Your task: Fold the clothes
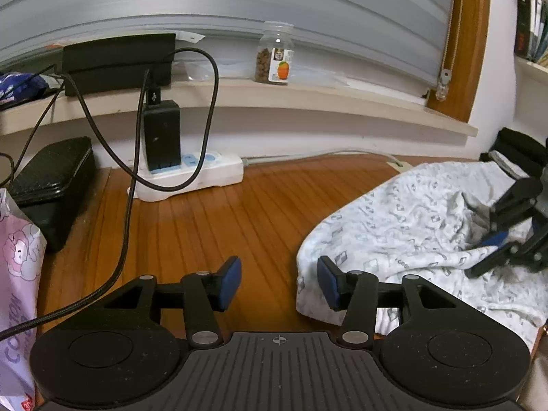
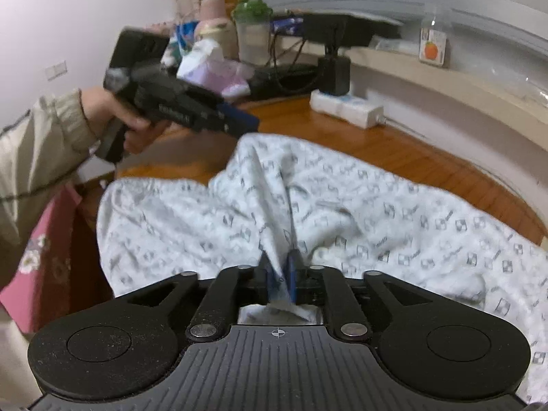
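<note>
A white garment with a small grey print (image 1: pixel 411 226) lies crumpled on the wooden table (image 1: pixel 222 226). My left gripper (image 1: pixel 278 284) is open and empty, just left of the garment's edge, with its right finger over the cloth. My right gripper (image 2: pixel 281 274) is shut on a pinched fold of the garment (image 2: pixel 342 212), which rises in a ridge from its jaws. The right gripper shows blurred in the left wrist view (image 1: pixel 507 236). The left gripper shows in the right wrist view (image 2: pixel 236 120), held in a hand above the table.
A white power strip (image 1: pixel 191 171) with a black charger (image 1: pixel 161 133) and cables stands at the back. A black case (image 1: pixel 51 178) and a pink bag (image 1: pixel 17 267) are at the left. A jar (image 1: pixel 274 54) stands on the shelf.
</note>
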A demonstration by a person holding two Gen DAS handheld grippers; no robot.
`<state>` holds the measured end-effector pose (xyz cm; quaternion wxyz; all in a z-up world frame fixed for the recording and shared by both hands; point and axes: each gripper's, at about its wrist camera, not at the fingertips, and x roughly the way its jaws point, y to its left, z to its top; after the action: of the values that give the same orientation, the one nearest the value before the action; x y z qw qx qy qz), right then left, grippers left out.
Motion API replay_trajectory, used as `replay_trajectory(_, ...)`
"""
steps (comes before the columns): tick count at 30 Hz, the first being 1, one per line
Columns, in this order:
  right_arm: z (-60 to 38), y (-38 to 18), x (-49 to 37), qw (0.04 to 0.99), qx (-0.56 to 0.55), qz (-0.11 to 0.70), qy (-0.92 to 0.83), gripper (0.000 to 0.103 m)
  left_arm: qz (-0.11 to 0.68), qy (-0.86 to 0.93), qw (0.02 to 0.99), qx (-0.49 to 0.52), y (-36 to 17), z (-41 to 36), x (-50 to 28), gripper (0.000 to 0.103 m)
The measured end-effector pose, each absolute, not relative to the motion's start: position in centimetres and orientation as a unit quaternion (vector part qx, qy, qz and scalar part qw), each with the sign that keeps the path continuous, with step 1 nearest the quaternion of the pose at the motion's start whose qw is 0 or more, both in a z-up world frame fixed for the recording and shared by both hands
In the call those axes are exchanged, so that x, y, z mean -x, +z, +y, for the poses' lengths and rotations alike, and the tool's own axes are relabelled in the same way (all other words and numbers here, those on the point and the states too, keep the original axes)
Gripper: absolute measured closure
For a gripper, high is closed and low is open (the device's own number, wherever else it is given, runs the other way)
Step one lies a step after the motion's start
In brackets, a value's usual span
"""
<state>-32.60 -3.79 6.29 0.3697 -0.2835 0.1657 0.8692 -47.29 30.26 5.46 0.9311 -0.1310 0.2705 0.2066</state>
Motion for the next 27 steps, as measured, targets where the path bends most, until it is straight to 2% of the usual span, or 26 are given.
replay_trajectory(2, -3.4, 7.2, 32.6, 0.377, 0.261, 0.164, 0.873, 0.071, 0.27, 0.204, 0.931, 0.137, 5.3, 30.4, 47.2, 0.049)
replay_trajectory(8, -1.8, 7.7, 35.4, 0.381, 0.251, 0.144, 0.878, 0.063, 0.281, 0.195, 0.928, 0.148, 4.8, 30.7, 45.7, 0.049)
replay_trajectory(9, -1.5, 7.5, 36.0, 0.378, 0.254, 0.142, 0.879, 0.061, 0.284, 0.193, 0.927, 0.149, 4.8, 30.6, 45.4, 0.053)
replay_trajectory(10, -1.1, 7.2, 36.7, 0.376, 0.258, 0.14, 0.879, 0.059, 0.286, 0.191, 0.927, 0.149, 4.7, 30.5, 45.1, 0.06)
replay_trajectory(11, -0.7, 6.8, 37.4, 0.376, 0.262, 0.138, 0.878, 0.056, 0.288, 0.189, 0.927, 0.148, 4.7, 30.4, 44.8, 0.098)
replay_trajectory(12, -0.3, 6.5, 38.0, 0.378, 0.268, 0.135, 0.876, 0.055, 0.29, 0.191, 0.927, 0.145, 4.7, 30.2, 44.4, 0.103)
replay_trajectory(15, 0.6, 5.4, 38.8, 0.38, 0.265, 0.137, 0.876, 0.055, 0.277, 0.21, 0.93, 0.118, 5.4, 29.4, 43.8, 0.103)
replay_trajectory(16, 0.7, 5.2, 38.7, 0.381, 0.26, 0.138, 0.876, 0.066, 0.264, 0.213, 0.934, 0.111, 6.0, 29.1, 43.8, 0.103)
replay_trajectory(17, 0.6, 5.3, 38.3, 0.383, 0.252, 0.138, 0.878, 0.086, 0.249, 0.221, 0.937, 0.106, 6.6, 28.8, 43.9, 0.103)
replay_trajectory(19, 0.3, 5.6, 37.6, 0.387, 0.235, 0.137, 0.881, 0.098, 0.211, 0.233, 0.944, 0.102, 8.1, 28.4, 44.6, 0.103)
replay_trajectory(22, -0.9, 7.3, 34.8, 0.414, 0.183, 0.134, 0.882, 0.099, 0.168, 0.216, 0.956, 0.104, 10.0, 27.9, 45.6, 0.1)
replay_trajectory(25, -1.8, 8.7, 31.5, 0.441, 0.141, 0.138, 0.876, 0.099, 0.166, 0.221, 0.956, 0.098, 10.5, 27.6, 45.9, 0.096)
replay_trajectory(27, -2.0, 9.2, 29.1, 0.456, 0.126, 0.148, 0.869, 0.099, 0.174, 0.215, 0.956, 0.1, 10.0, 27.6, 45.8, 0.088)
